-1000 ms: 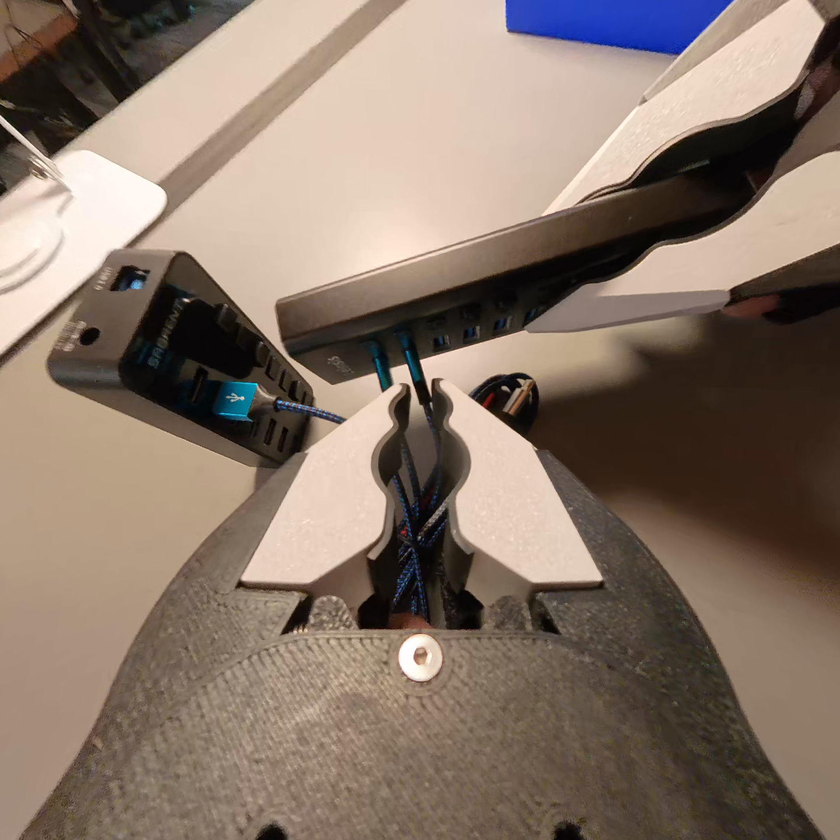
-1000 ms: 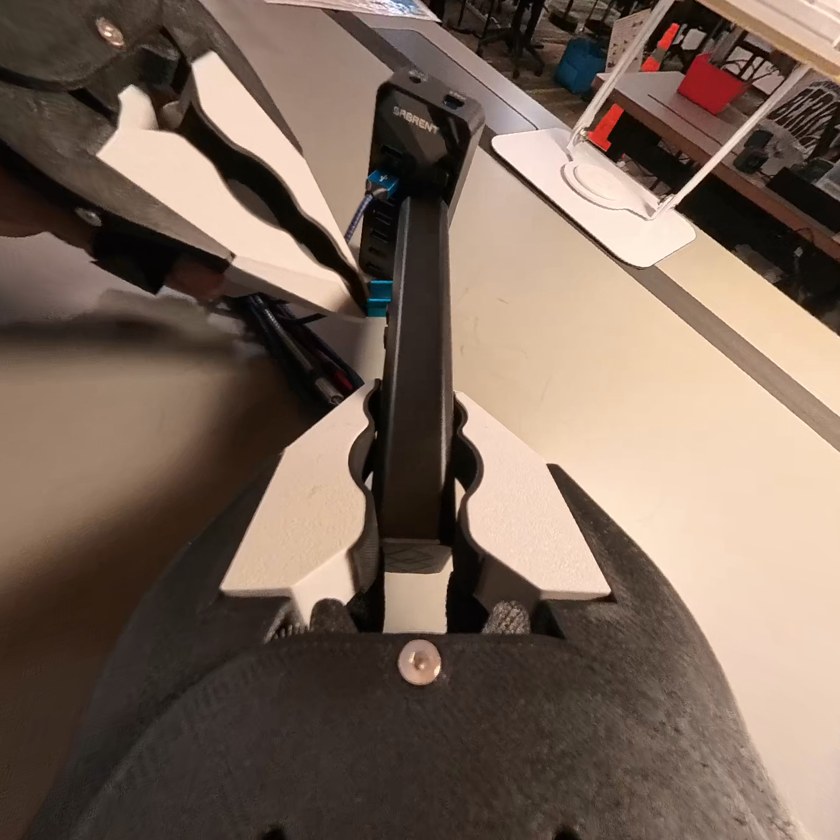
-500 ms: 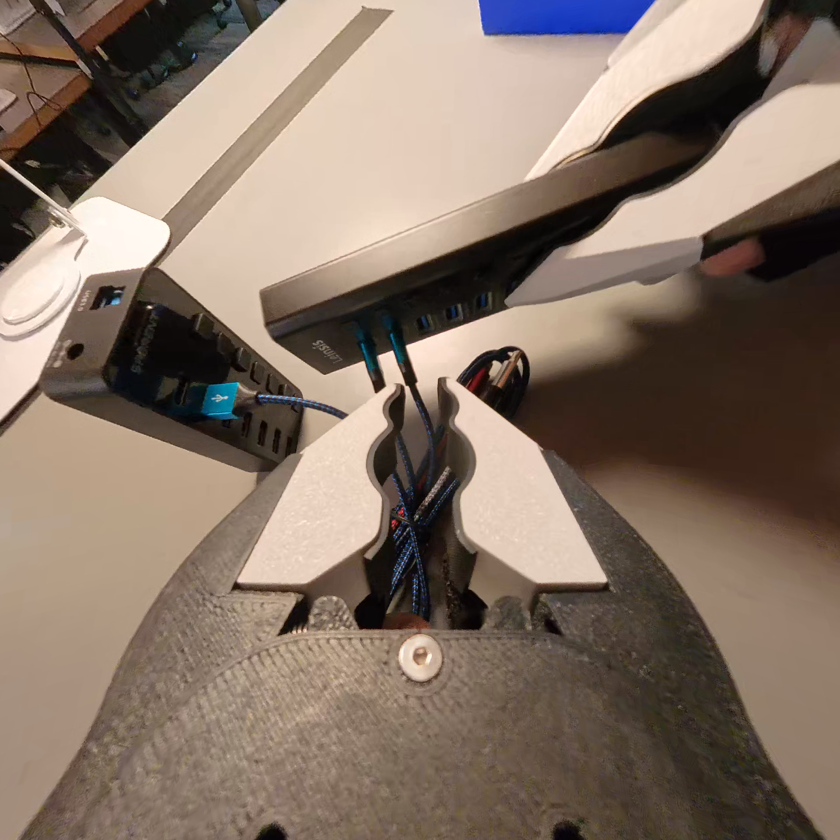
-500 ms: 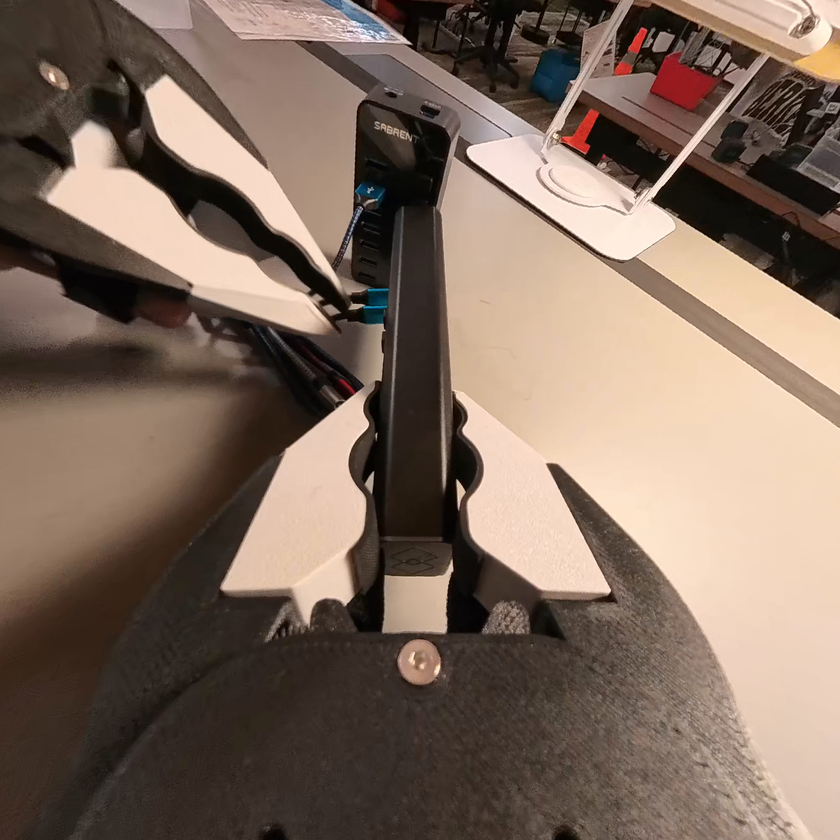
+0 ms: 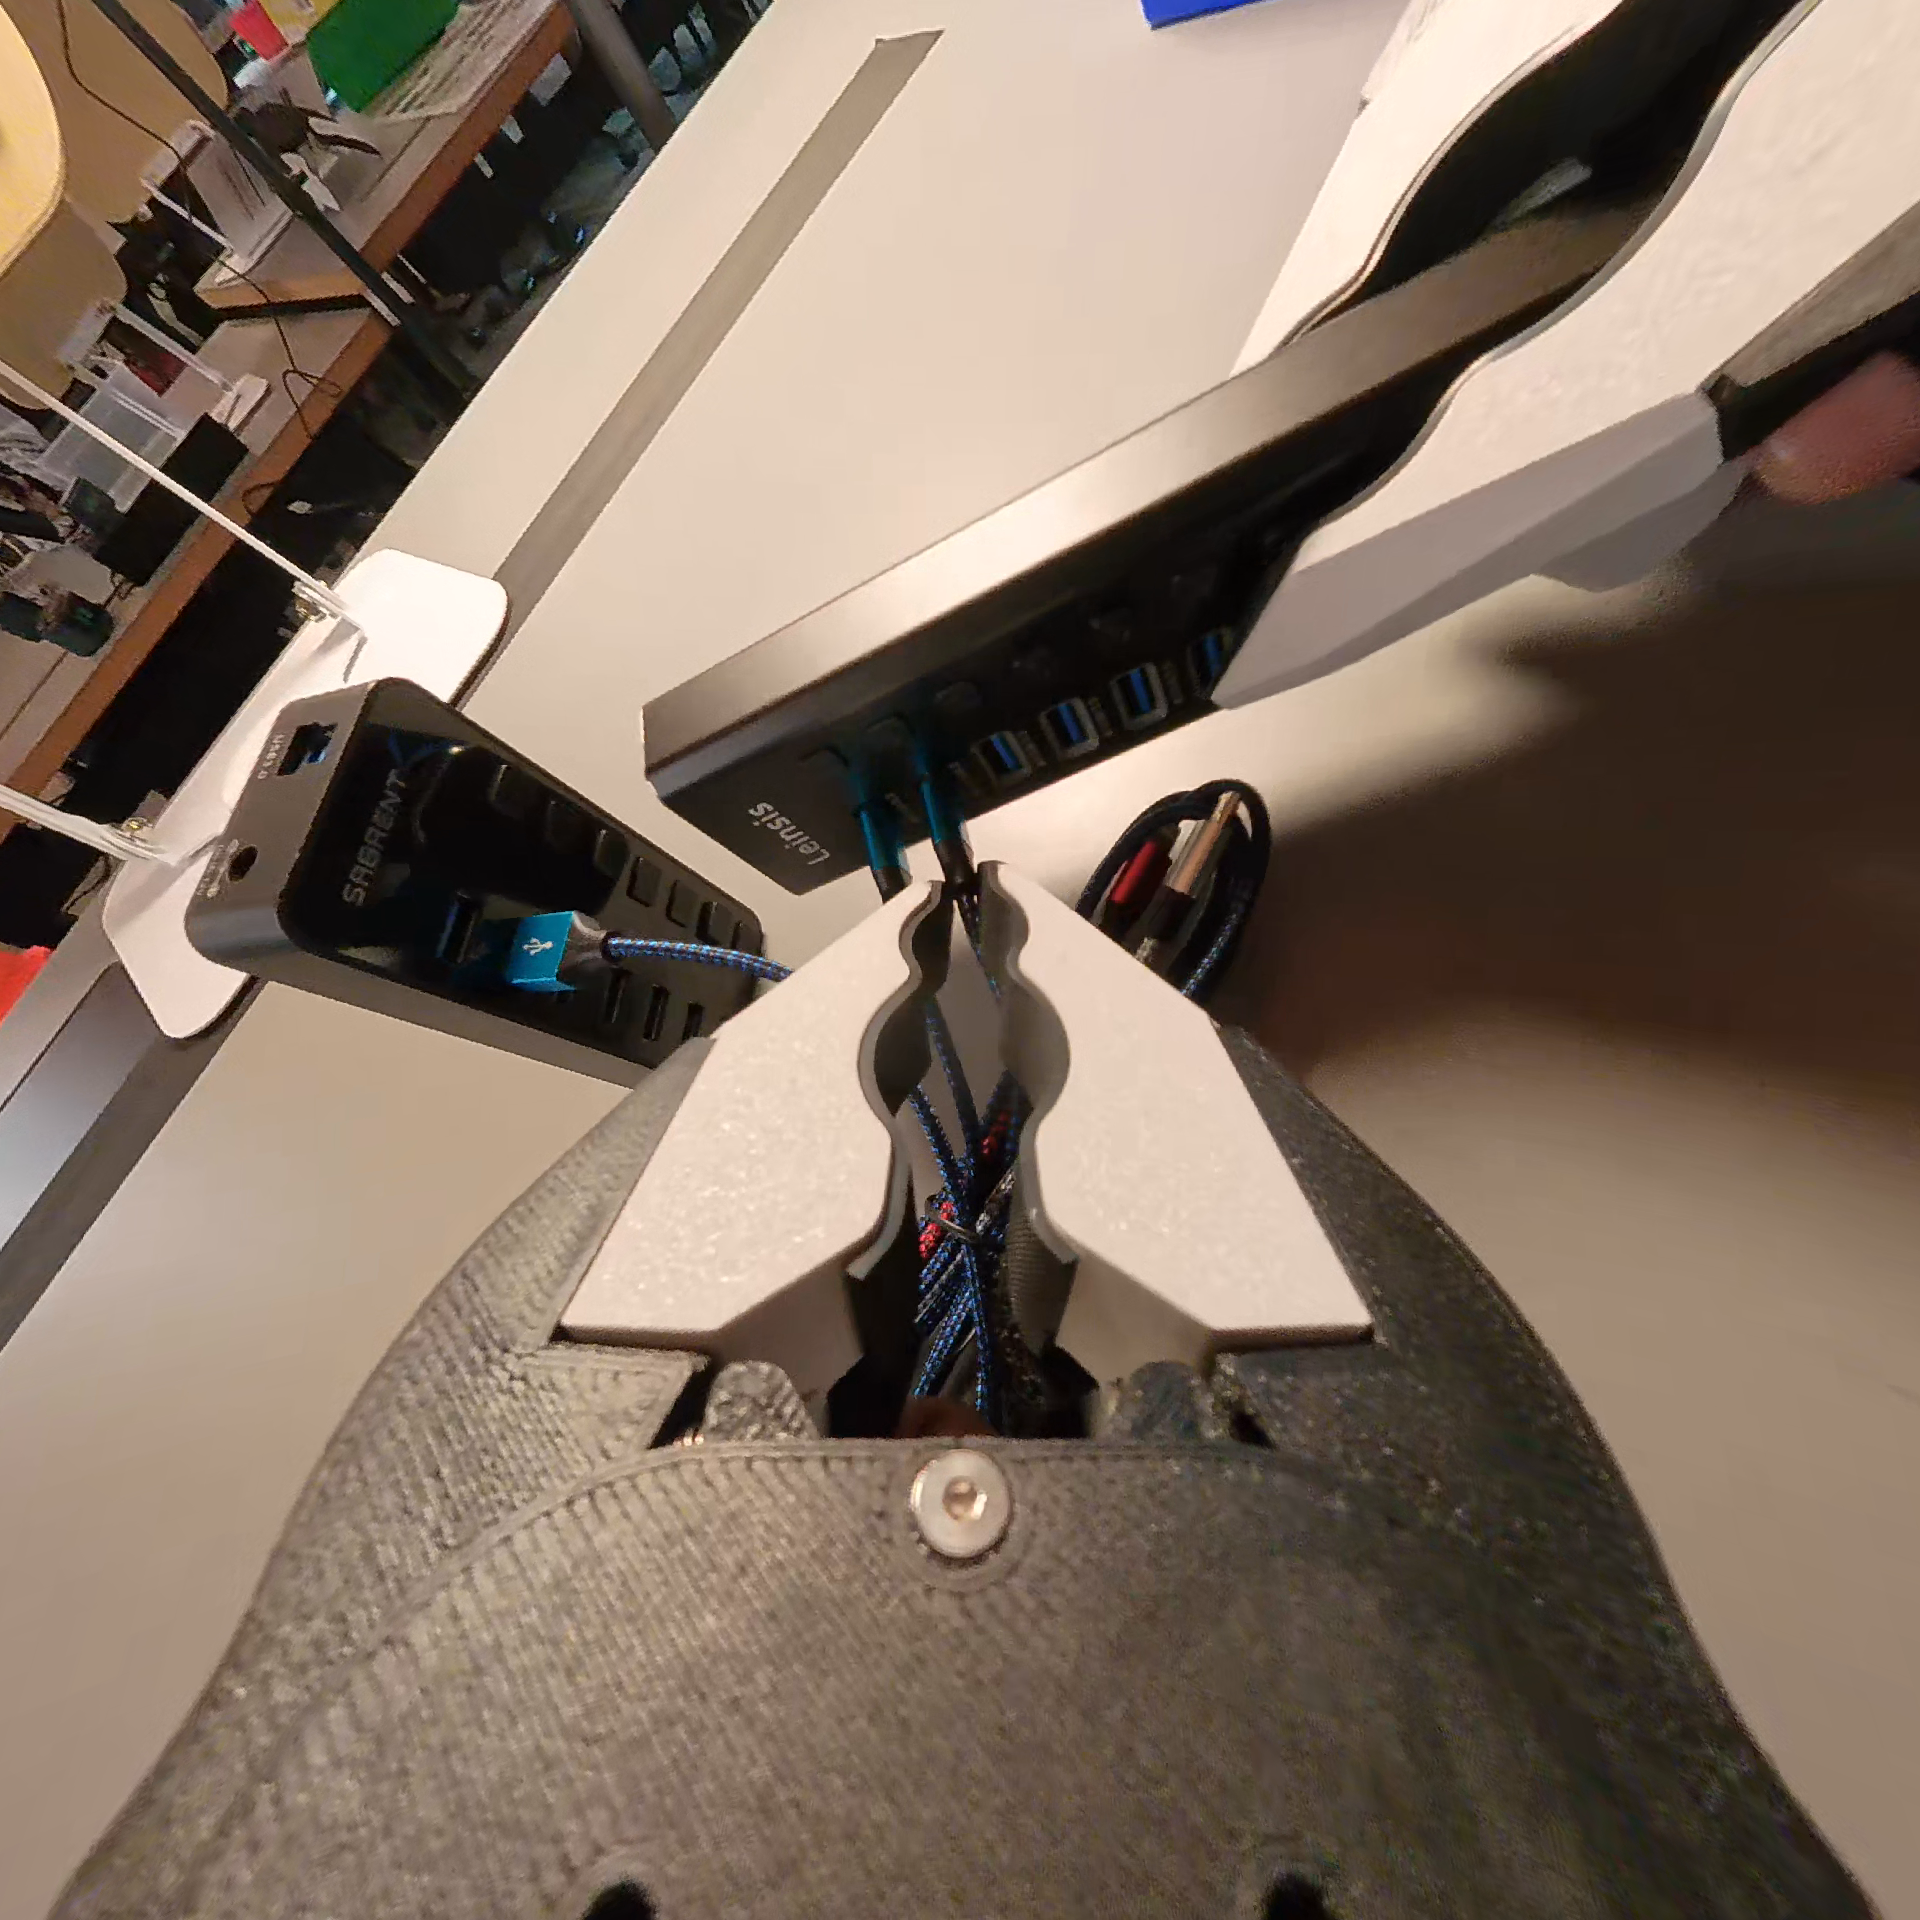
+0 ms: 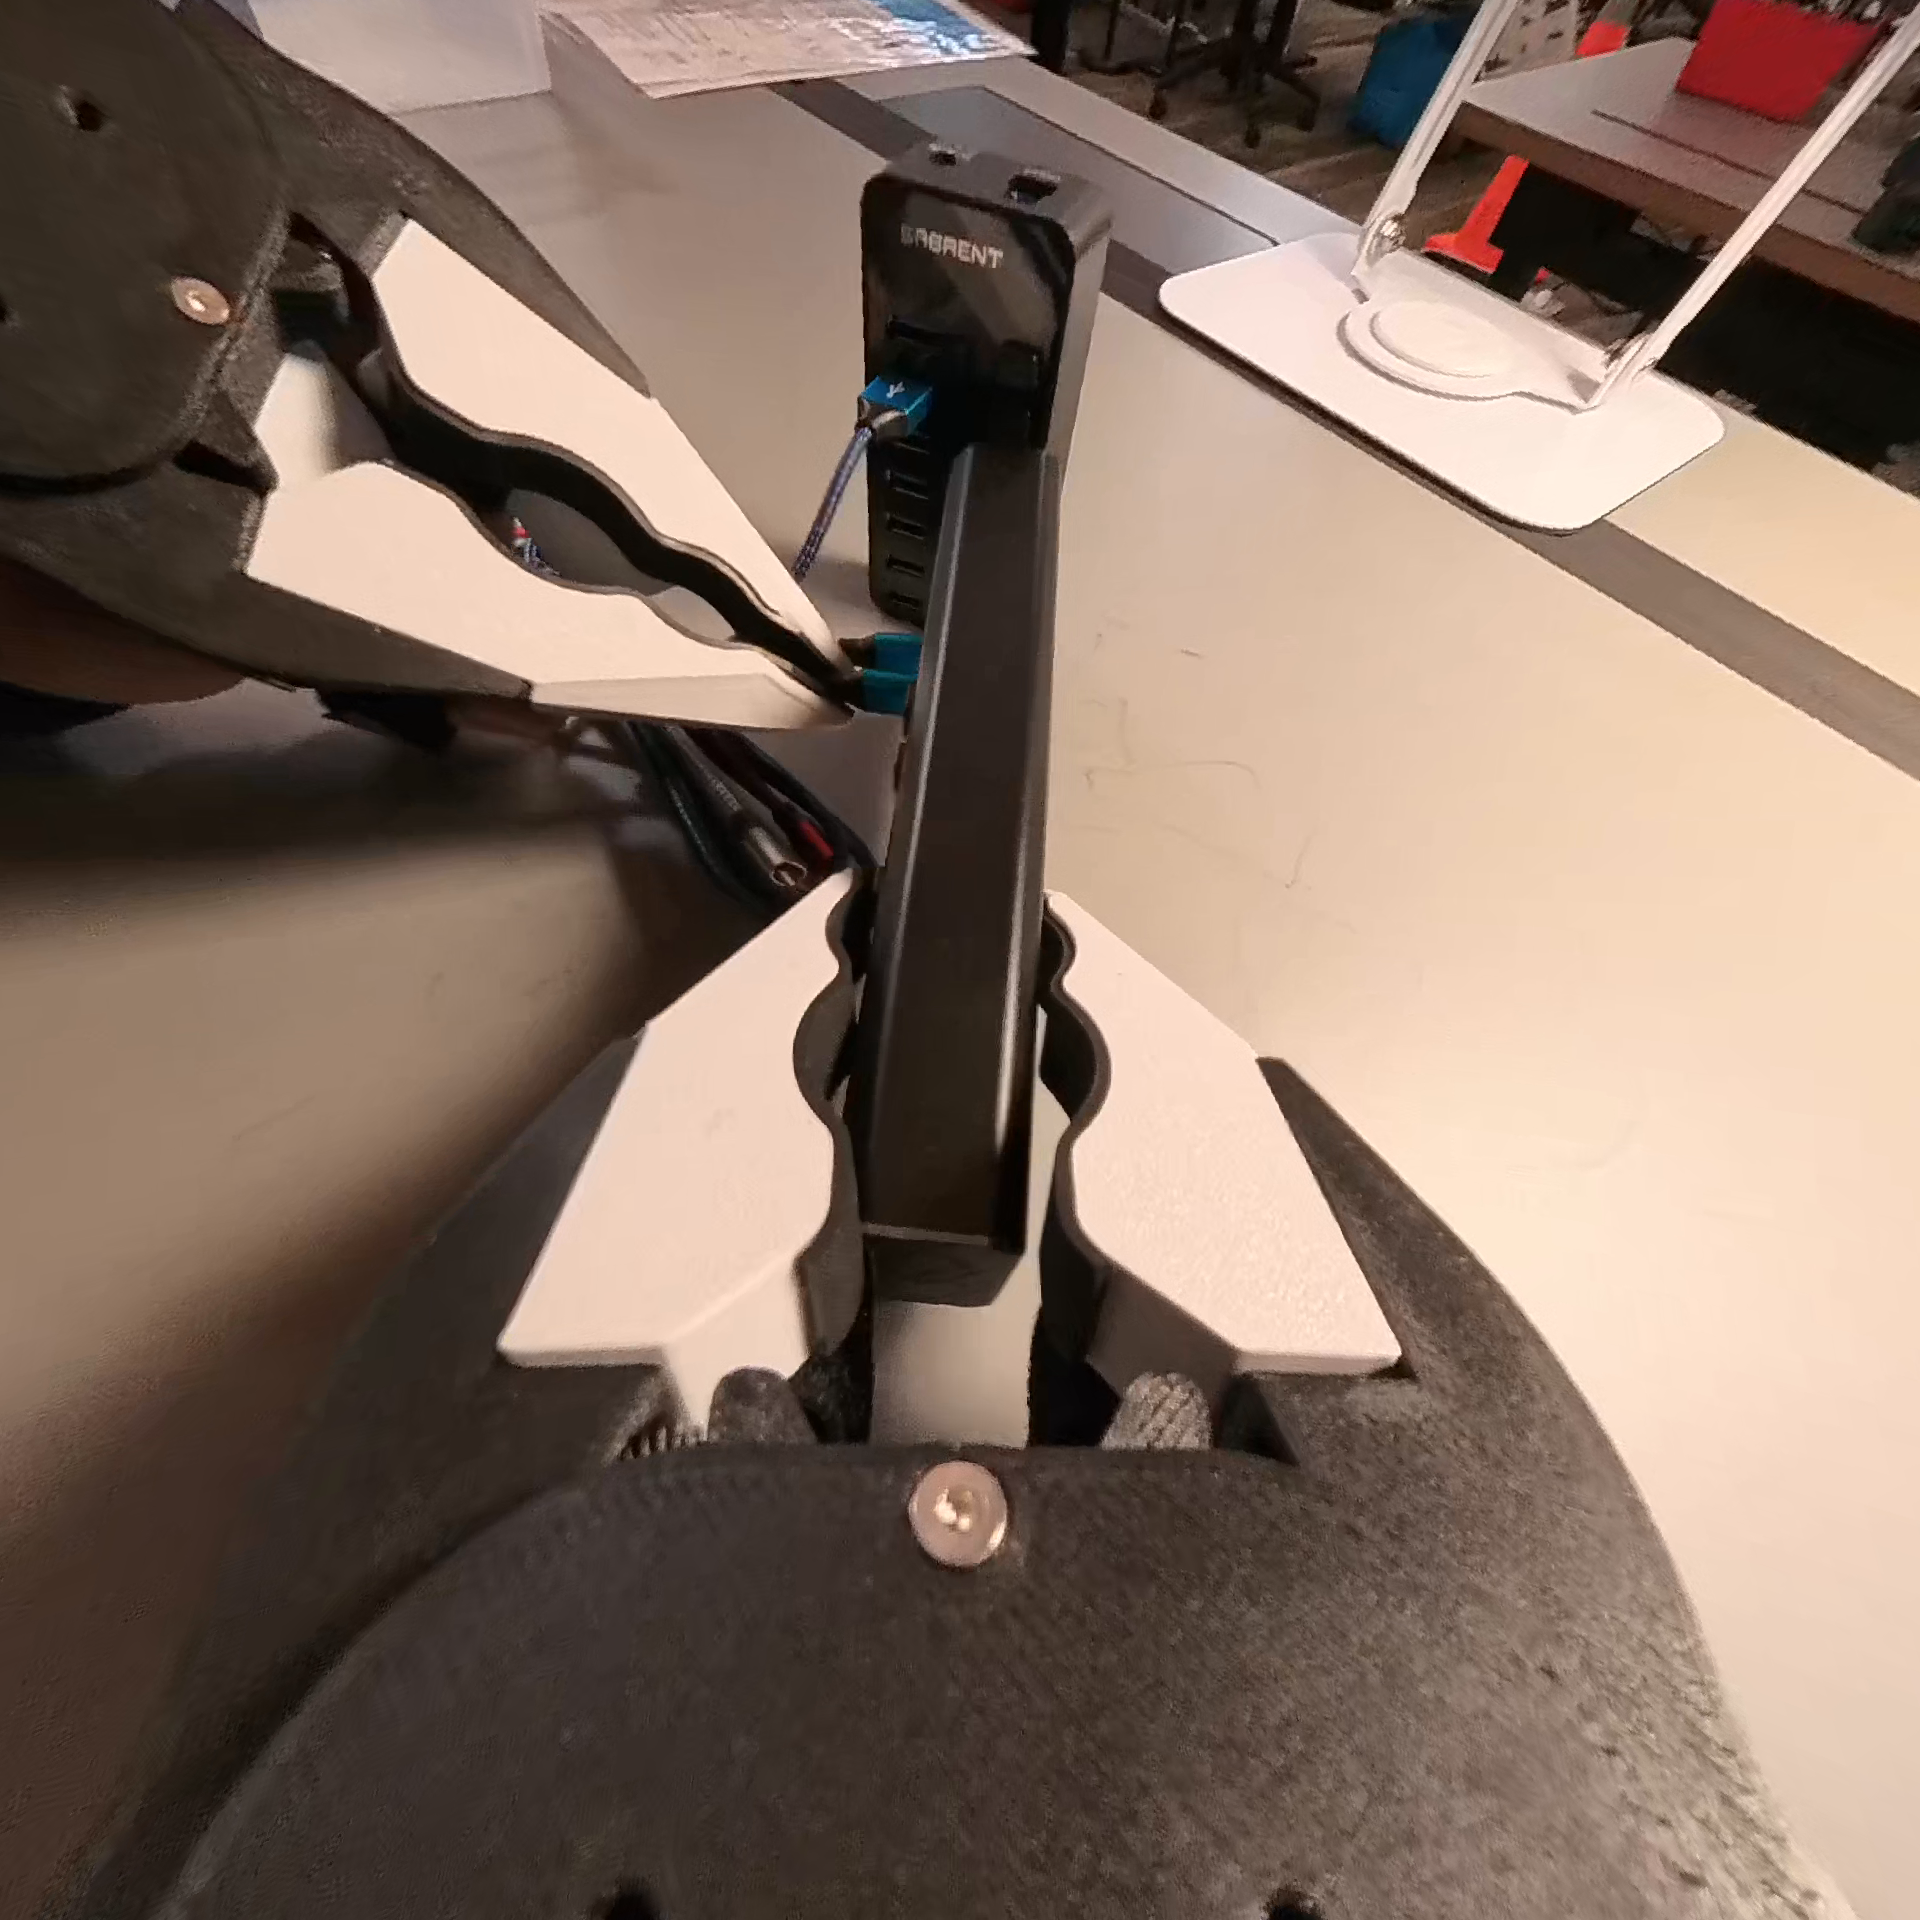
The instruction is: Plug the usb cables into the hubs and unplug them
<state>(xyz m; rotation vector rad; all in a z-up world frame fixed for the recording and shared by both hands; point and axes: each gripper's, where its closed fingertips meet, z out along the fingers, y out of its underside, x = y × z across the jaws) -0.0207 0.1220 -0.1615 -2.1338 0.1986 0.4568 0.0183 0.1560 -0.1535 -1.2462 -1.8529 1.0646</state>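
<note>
My right gripper (image 6: 951, 896) is shut on a slim black hub (image 6: 961, 790) and holds it on edge above the table; it also shows in the left wrist view (image 5: 1039, 582). Two teal USB plugs (image 5: 883, 826) sit in the hub's end ports. My left gripper (image 5: 958, 888) is shut on the blue braided cable (image 5: 940, 1049) just behind one plug, with the tips (image 6: 831, 691) almost at the hub. A thicker black hub (image 5: 468, 862) lies on the table with a blue USB plug (image 5: 530, 951) in it.
A loose bundle of cables with a metal plug (image 5: 1179, 868) lies under the slim hub. A white lamp base (image 6: 1455, 384) stands beyond the thick hub (image 6: 977, 312). Papers (image 6: 779, 42) lie at the far table edge. A grey seam (image 5: 665, 343) runs across the table. The grippers' ends are close to 6 cm from one another.
My left fingers have narrowed onto the cable behind the plug. Both grippers and the slim hub have shifted and tilted, and more of the room shows. The plugs stay in the hub.
</note>
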